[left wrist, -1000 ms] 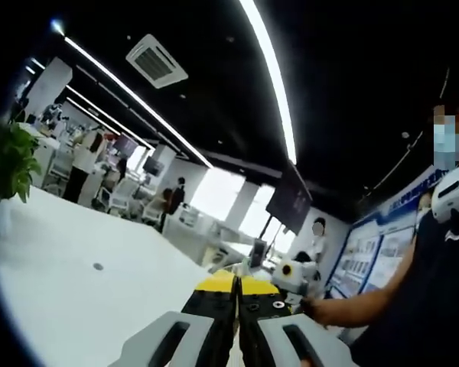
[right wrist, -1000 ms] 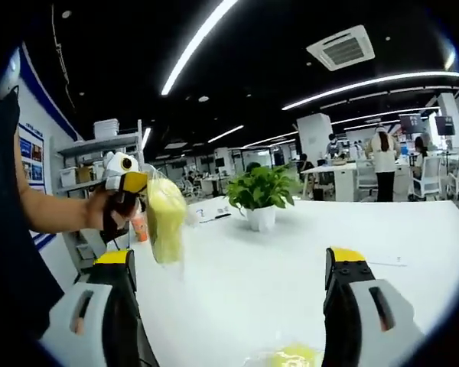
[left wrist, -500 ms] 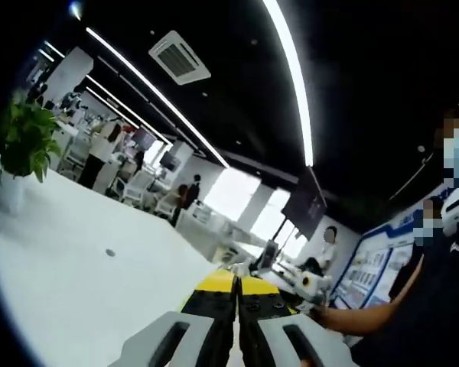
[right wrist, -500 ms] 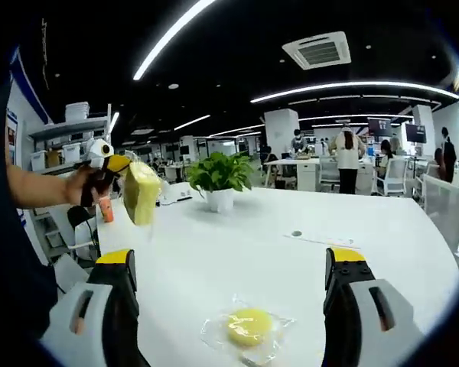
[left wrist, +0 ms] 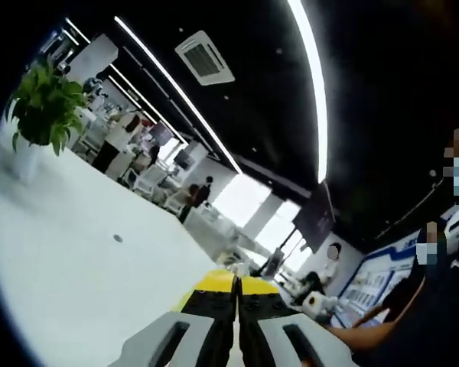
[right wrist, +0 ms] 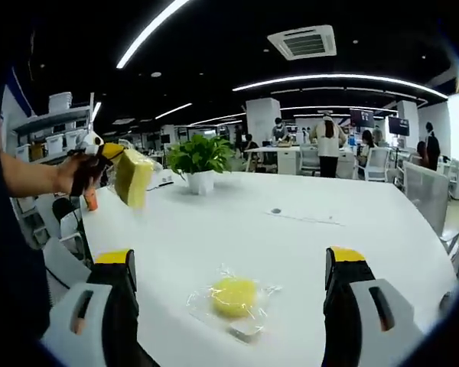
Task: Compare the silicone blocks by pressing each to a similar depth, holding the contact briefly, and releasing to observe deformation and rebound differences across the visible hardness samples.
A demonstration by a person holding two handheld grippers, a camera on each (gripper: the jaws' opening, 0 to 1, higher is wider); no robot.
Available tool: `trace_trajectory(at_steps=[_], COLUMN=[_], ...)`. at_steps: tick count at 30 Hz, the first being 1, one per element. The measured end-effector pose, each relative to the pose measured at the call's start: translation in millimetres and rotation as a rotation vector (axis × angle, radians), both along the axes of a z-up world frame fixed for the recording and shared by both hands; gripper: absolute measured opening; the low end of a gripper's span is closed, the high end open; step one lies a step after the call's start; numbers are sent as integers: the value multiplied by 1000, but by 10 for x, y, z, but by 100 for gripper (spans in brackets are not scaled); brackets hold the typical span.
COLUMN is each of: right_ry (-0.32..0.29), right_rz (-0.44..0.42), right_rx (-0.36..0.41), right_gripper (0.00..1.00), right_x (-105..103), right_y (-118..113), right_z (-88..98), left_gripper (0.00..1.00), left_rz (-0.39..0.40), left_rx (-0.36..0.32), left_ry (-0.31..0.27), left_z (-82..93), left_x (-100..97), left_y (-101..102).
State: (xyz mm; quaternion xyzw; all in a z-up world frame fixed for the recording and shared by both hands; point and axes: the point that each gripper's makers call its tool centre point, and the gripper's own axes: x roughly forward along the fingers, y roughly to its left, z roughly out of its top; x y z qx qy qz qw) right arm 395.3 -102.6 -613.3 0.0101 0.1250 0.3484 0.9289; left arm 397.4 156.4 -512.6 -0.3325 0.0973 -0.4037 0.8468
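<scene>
A round yellow silicone block point(right wrist: 233, 297) in a clear bag lies on the white table point(right wrist: 329, 237), just ahead of and between my right gripper's jaws. My right gripper point(right wrist: 231, 257) is open, with nothing held. Up at the left, a hand holds my left gripper point(right wrist: 101, 156) above the table edge. It is shut on a second yellow block point(right wrist: 133, 177) in a bag, which hangs from it. In the left gripper view the left gripper point(left wrist: 236, 281) has its yellow-tipped jaws pressed together. The held block is hidden there.
A potted plant point(right wrist: 200, 160) in a white pot stands at the table's far side, also seen as the plant point(left wrist: 43, 105) in the left gripper view. A paper strip point(right wrist: 304, 219) and a small dark dot point(right wrist: 275, 211) lie mid-table. Office desks and people stand beyond. The person's arm point(left wrist: 382, 336) reaches in at right.
Both views have shifted with the hands. The round bagged block has come fully into the right gripper view. The left gripper, still holding its block, sits farther left and smaller there.
</scene>
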Motion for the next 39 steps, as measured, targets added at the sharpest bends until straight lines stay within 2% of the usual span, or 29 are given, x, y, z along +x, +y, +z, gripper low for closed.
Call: trace_trajectory(at_steps=[6,10,16,23,28,31,33,39], right_ry=[21,52,54,85,69,74,77,97], right_rz=[-27,-54,-57,-42,-50,-50,-48,-40], right_rx=[3,19,25,-8,-6,-9,-11,-22], right_gripper=[96,96,96,96,96,96,96,96], right_x=[-16,5,-22,-113,-134,-134,-146,-178], right_y=[-77,-140,-141,-123,-136,-144,-141,-132], right_z=[-99,-161,-174,-409,-400,-415,-415,-447], left_gripper=[0,0,0,0,0,0,0,0], left_rz=[16,34,24,31,32,-8,10,4], left_rx=[0,-66,-58,-78,-82,-114,-90,-101], left_ry=[23,62,96,161,190,230,234,285], left_z=[-142,-244,-414,-669,-779,-817,-895,-1062], left_x=[64,101,75,75,96,70,96,101], left_y=[21,78,72,114,126,91,100,91])
